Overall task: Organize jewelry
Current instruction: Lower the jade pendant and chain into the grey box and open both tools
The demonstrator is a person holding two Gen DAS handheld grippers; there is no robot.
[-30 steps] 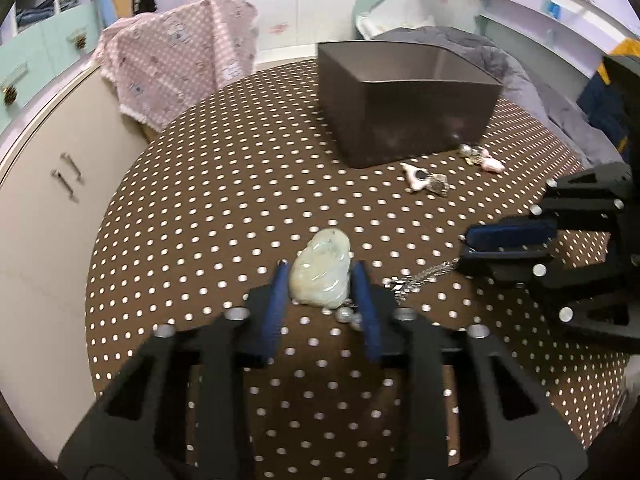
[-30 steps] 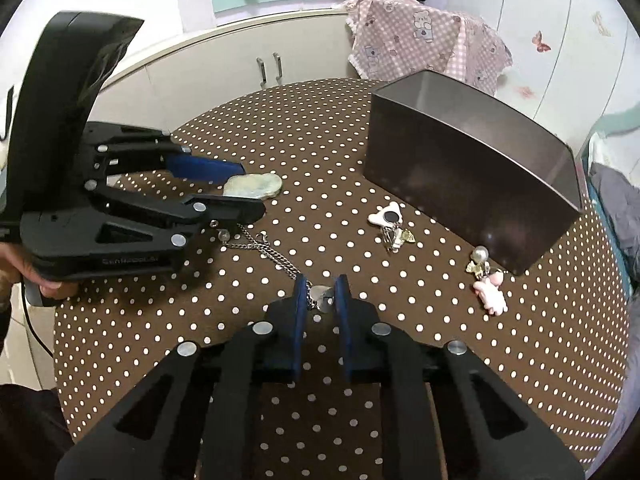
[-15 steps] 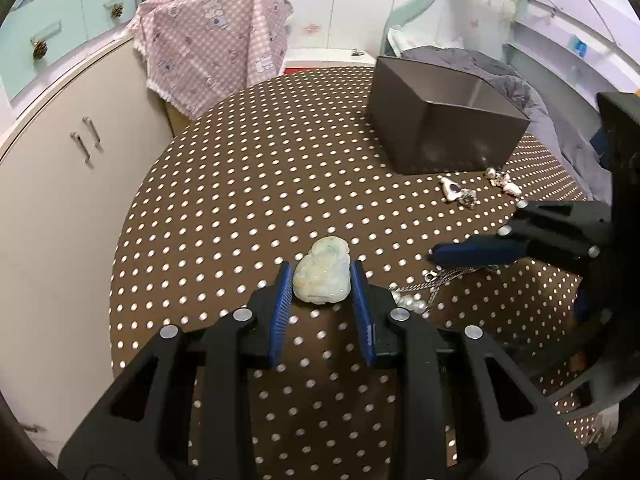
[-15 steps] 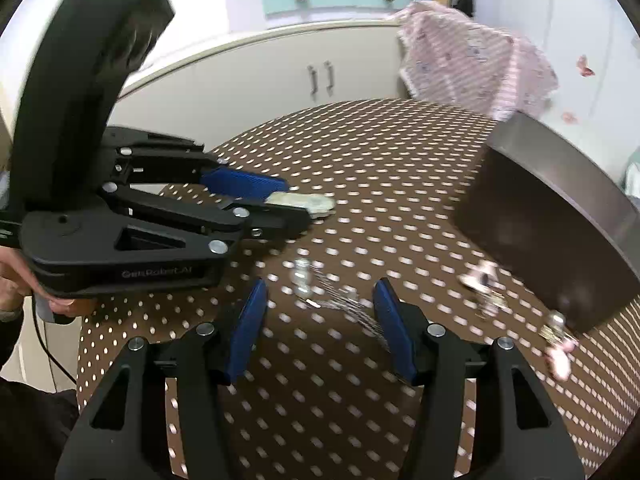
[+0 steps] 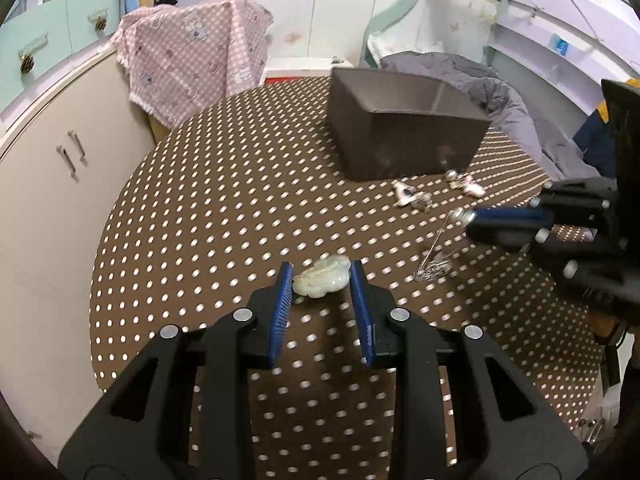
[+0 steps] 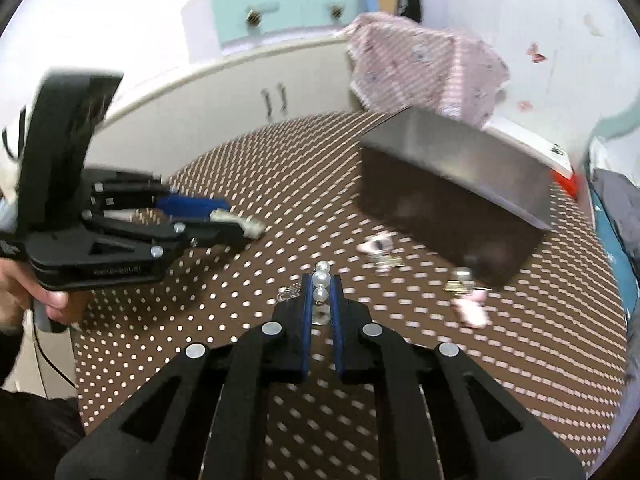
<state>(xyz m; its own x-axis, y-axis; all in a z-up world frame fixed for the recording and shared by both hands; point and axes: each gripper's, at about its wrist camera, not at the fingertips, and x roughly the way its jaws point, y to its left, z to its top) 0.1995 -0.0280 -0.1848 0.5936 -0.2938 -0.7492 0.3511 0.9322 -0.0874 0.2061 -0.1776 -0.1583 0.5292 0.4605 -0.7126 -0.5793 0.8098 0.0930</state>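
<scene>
My left gripper [image 5: 321,276] is shut on a pale green jade pendant [image 5: 322,280] and holds it above the dotted brown table [image 5: 208,216]. My right gripper [image 6: 321,284] is shut on a pearl and silver chain necklace [image 6: 321,282]; in the left wrist view the chain [image 5: 434,258] hangs from it down to the table. A dark open box [image 5: 404,136] stands at the far side. Small charms [image 5: 412,196] and a pink and pearl piece [image 5: 466,184] lie in front of the box.
A cream cabinet [image 5: 52,184] runs along the left of the table. A pink checked cloth [image 5: 196,56] hangs behind it. Grey bedding [image 5: 512,112] lies to the right of the box.
My right gripper opened, then shut on the necklace and lifted it. My left gripper rose with the jade pendant in it.
</scene>
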